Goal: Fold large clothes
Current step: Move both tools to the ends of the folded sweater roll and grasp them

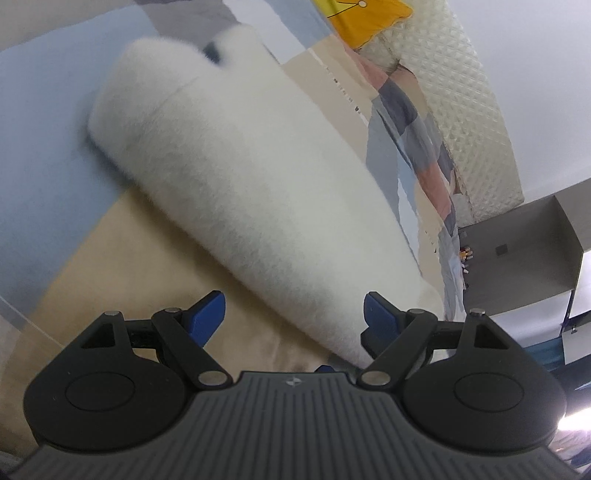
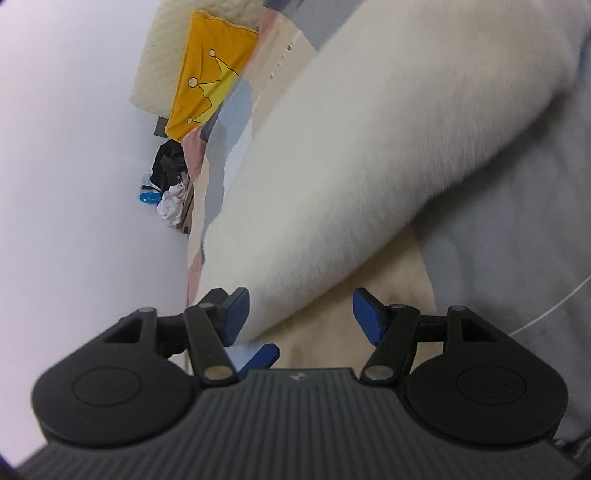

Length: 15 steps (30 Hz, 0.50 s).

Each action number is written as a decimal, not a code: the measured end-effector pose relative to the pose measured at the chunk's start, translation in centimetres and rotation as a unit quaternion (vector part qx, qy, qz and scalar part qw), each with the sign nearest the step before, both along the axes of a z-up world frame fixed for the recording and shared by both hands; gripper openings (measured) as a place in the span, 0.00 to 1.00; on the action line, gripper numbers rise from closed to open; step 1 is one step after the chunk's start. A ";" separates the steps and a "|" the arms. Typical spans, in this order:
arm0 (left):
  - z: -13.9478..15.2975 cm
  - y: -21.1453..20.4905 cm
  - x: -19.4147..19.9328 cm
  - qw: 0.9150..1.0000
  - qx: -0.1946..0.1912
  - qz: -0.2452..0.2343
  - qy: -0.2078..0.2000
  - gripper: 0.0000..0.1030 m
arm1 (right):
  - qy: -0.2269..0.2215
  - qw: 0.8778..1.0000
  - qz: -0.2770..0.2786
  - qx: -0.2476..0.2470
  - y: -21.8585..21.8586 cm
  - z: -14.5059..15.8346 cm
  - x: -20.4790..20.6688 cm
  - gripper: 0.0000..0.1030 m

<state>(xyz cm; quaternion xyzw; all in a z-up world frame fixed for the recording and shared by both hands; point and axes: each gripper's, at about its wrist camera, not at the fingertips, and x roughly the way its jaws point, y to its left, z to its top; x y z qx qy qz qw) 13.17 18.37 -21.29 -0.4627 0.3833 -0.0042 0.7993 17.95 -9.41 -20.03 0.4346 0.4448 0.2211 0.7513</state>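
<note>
In the left wrist view, the left gripper (image 1: 293, 314) is hanging over a bed (image 1: 37, 147). Its two blue fingers (image 1: 208, 314) are standing wide apart, and nothing is pinched between them. A fluffy white garment (image 1: 229, 177) is lying on the bed in a long, thick fold. It is stretching from near the right finger up and away to the left. The near end of the garment is sitting just beside the right finger, but the picture is not showing whether they touch. The bed cover is showing blue, tan and grey patches. A yellow pillow (image 1: 365, 18) is lying at the far end of the bed, next to a bumpy cream headboard (image 1: 469, 110). A grey shelf (image 1: 524, 251) is standing at the right.

In the right wrist view, the right gripper (image 2: 299, 310) is also standing with its blue fingers (image 2: 236, 314) apart, gripping nothing. The white garment (image 2: 369, 166) is filling the middle of the picture. Its near edge is lying just beside the left finger. The tan part of the cover (image 2: 391, 288) is showing between the fingers. The yellow pillow (image 2: 210, 77) is lying far back on the bed. A dark pile of clothes (image 2: 168, 166) is sitting by the white wall (image 2: 74, 184).
</note>
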 end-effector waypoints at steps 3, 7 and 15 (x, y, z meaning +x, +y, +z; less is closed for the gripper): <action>-1.0 0.4 0.5 1.000 -0.018 0.013 0.012 0.83 | 0.009 1.000 -0.013 0.011 0.1 -0.5 0.4 0.82; -2.2 1.5 1.0 0.997 -0.052 0.044 0.023 0.83 | 0.027 0.999 -0.035 0.022 -0.5 -1.4 1.1 0.82; -3.4 4.3 1.1 0.989 -0.089 0.120 0.019 0.83 | 0.044 0.992 -0.102 0.061 -2.8 -2.5 2.5 0.82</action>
